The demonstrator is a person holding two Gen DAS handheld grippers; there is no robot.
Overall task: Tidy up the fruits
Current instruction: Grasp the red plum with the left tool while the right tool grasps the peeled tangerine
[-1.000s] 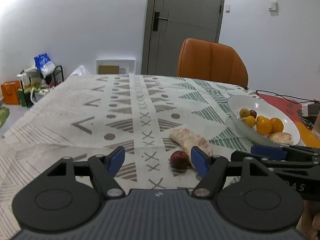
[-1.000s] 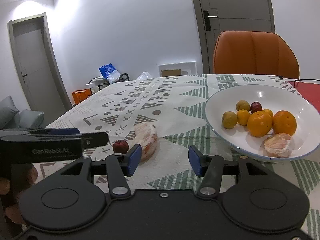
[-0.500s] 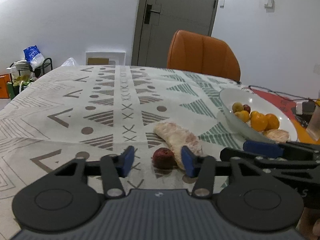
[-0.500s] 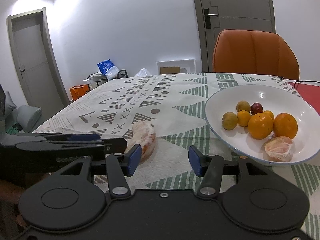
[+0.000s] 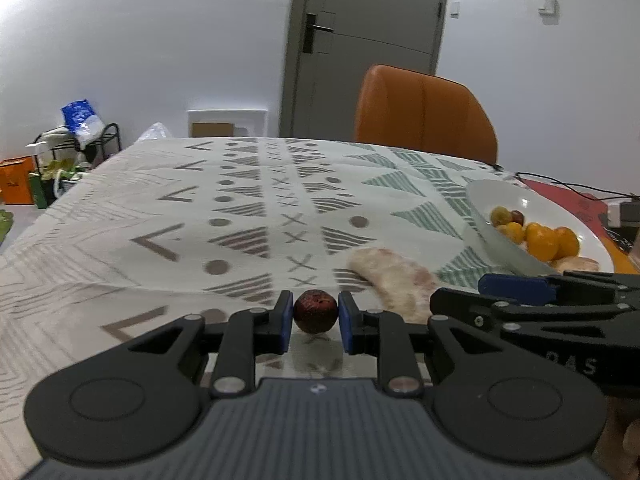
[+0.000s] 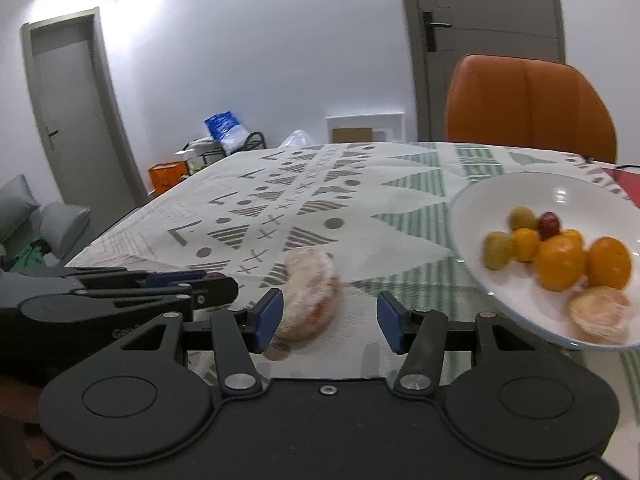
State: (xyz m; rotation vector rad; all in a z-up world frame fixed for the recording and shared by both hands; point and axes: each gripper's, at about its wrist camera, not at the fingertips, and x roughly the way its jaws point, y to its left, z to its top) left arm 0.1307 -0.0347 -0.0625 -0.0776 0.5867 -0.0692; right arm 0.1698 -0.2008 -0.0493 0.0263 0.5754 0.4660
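Where the left gripper (image 5: 315, 316) pinches it, small dark red fruit (image 5: 315, 311), on the patterned tablecloth (image 5: 248, 216). Right gripper (image 6: 328, 316): jaws apart, peeled citrus piece (image 6: 310, 294) between, untouched. White bowl (image 6: 480, 200) of fruit: front right.

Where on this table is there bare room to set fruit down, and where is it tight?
The patterned tablecloth lies bare from the peeled fruit piece back to the orange chair. The white bowl is bare along its far inner wall. It is crowded near the front, where the left gripper, shut on the dark red fruit, and the right gripper flank the peeled piece.
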